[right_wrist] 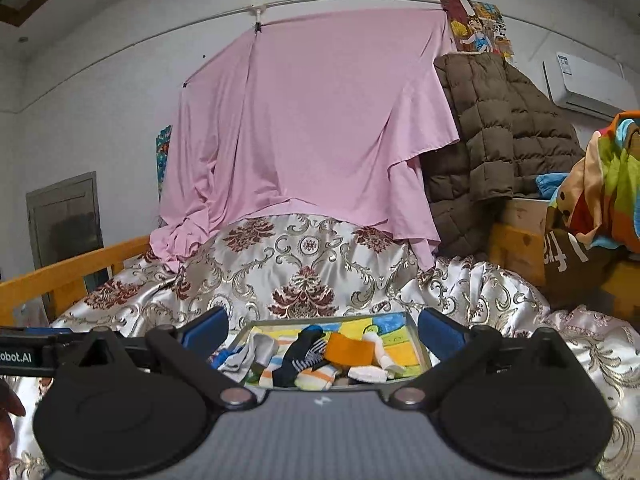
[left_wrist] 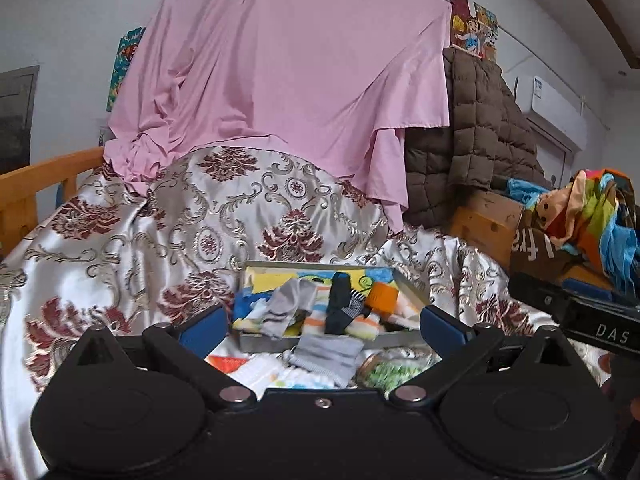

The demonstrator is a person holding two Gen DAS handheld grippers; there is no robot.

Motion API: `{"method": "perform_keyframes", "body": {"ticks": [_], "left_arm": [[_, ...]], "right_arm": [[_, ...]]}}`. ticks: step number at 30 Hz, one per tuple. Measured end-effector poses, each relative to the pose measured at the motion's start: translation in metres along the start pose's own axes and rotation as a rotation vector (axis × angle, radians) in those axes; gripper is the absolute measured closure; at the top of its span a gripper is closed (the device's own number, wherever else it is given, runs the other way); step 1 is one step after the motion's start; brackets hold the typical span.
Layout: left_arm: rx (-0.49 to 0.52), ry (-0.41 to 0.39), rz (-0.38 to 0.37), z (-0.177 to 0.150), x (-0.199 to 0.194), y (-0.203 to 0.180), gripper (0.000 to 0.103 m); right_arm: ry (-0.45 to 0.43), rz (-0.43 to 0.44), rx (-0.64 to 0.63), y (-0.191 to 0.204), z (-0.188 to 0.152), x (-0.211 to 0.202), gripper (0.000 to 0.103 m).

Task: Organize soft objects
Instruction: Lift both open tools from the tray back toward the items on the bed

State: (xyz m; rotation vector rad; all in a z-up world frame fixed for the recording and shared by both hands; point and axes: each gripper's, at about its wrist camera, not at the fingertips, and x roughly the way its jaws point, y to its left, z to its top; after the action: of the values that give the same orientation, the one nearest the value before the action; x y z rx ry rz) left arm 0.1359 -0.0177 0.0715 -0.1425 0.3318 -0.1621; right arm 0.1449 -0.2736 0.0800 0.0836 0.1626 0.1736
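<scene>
The left gripper (left_wrist: 322, 326) has its blue-padded fingers spread as wide as they go, with nothing clamped between them; it hangs over loose socks on the bed, a grey sock (left_wrist: 326, 356) lying just under the gap, white ones beside it and a clear jar of green bits (left_wrist: 390, 370) toward the right finger. The right gripper (right_wrist: 323, 334) is likewise wide apart and empty, its pads pressing on nothing. Ahead of both, framed between the fingers, sits a shallow grey tray (left_wrist: 396, 338) with a colourful picture on its floor, resting on the patterned satin bedspread (left_wrist: 120, 248). Inside the tray lies a heap of small socks: a grey sock (right_wrist: 262, 350) at the left, a black sock with white dots (right_wrist: 300, 354) in the middle, striped orange-and-white ones under it, an orange sock (right_wrist: 350, 350) to the right and a white sock (right_wrist: 380, 354) at the far right. In the left wrist view the right gripper's body shows at the right edge, close beside. Beyond the tray the bedspread rises over a mound, and a pink sheet (left_wrist: 288, 80) hangs from a rail down onto it. To the right a brown quilted coat (right_wrist: 504, 136) is draped over wooden boxes, with a bright multicoloured cloth (right_wrist: 608, 184) piled nearer. A wooden bed rail (right_wrist: 60, 276) runs along the left.
</scene>
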Motion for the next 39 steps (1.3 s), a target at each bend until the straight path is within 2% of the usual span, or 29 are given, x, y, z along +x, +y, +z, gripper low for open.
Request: {"method": "perform_keyframes", "body": {"ticks": [9, 17, 26, 34, 39], "left_arm": [[-0.002, 0.025, 0.026, -0.033, -0.027, 0.012, 0.001], [0.014, 0.042, 0.04, -0.066, -0.039, 0.027, 0.001], [-0.008, 0.145, 0.123, -0.078, -0.03, 0.041, 0.001], [-0.048, 0.201, 0.165, -0.084, -0.023, 0.049, 0.001], [-0.045, 0.232, 0.156, -0.083, -0.016, 0.049, 0.001]], "right_arm": [[-0.005, 0.006, -0.046, 0.018, -0.02, -0.026, 0.0], [0.049, 0.013, -0.062, 0.032, -0.039, -0.033, 0.0], [0.144, 0.024, -0.085, 0.048, -0.063, -0.036, 0.0], [0.249, 0.06, -0.166, 0.068, -0.082, -0.023, 0.0], [0.307, 0.081, -0.205, 0.077, -0.092, -0.017, 0.0]]}}
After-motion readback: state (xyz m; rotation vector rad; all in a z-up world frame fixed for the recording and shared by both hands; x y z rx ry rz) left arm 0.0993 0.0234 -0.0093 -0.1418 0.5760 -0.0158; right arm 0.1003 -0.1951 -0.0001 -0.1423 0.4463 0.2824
